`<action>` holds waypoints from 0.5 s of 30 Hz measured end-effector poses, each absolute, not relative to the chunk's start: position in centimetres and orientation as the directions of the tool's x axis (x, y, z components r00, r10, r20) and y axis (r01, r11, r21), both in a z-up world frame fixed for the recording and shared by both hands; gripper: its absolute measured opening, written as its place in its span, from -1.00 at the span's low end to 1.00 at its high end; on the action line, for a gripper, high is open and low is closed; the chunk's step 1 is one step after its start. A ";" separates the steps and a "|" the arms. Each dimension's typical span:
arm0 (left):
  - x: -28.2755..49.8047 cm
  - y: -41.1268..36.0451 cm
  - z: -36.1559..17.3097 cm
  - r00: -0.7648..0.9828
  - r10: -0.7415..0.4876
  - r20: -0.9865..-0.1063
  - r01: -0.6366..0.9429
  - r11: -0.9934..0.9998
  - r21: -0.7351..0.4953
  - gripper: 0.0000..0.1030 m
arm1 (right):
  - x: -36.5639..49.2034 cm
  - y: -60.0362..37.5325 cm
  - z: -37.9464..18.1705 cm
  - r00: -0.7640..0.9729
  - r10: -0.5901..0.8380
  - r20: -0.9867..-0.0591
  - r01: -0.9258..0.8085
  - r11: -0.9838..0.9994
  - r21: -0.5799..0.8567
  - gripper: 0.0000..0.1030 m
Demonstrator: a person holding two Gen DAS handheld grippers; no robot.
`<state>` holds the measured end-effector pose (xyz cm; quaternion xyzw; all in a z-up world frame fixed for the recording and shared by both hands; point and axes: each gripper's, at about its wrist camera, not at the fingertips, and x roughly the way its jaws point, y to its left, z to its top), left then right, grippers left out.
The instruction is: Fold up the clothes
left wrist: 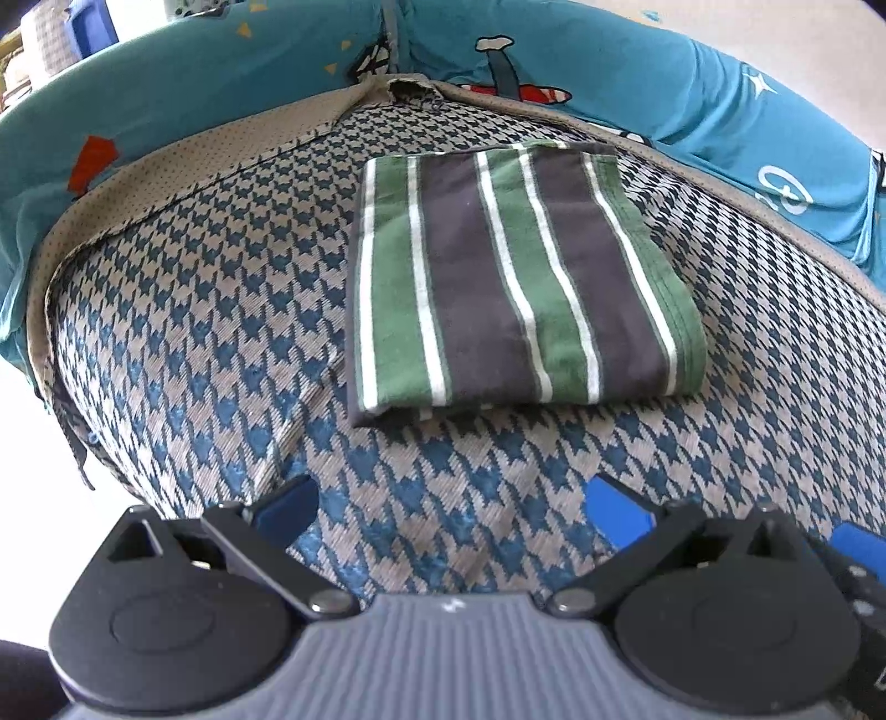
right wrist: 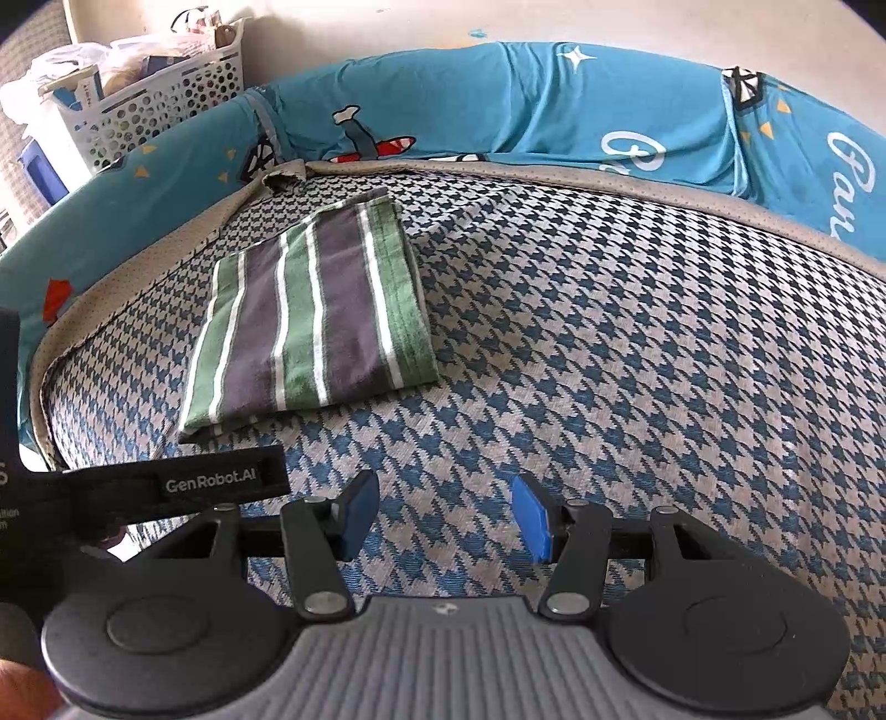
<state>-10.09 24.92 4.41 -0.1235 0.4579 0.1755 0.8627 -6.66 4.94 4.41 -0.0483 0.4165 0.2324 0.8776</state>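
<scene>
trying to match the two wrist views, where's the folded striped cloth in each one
Left wrist: the folded striped cloth lies centre, slightly right, on the houndstooth cushion.
Right wrist: the cloth lies left of centre, angled.
Shared landmark: the plane print on the blue cover behind it.

A home, most likely a living or bedroom corner

A cushioned seat (right wrist: pixel 609 332) in blue-and-beige houndstooth fabric fills both views, edged by bolster cushions (right wrist: pixel 498 105) in teal covers printed with cartoon aeroplanes and stars — household soft furnishings. A folded striped garment (right wrist: pixel 315 315) lies on it. Behind, against a plain pale wall (right wrist: pixel 554 22), a white perforated plastic basket (right wrist: pixel 160 99) stands crammed with bags and boxes — everyday domestic clutter.
</scene>
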 end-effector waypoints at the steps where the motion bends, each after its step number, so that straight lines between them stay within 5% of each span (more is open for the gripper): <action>1: -9.9 24.7 4.3 0.514 0.192 -0.836 -0.414 0.909 -0.045 1.00 | -6.6 4.8 4.4 0.547 0.366 -0.753 -0.446 0.888 0.107 0.01; 15: -9.0 21.3 3.1 0.493 0.165 -0.854 -0.354 0.935 -0.023 1.00 | -5.9 0.0 4.2 0.571 0.325 -0.753 -0.402 0.911 0.088 0.01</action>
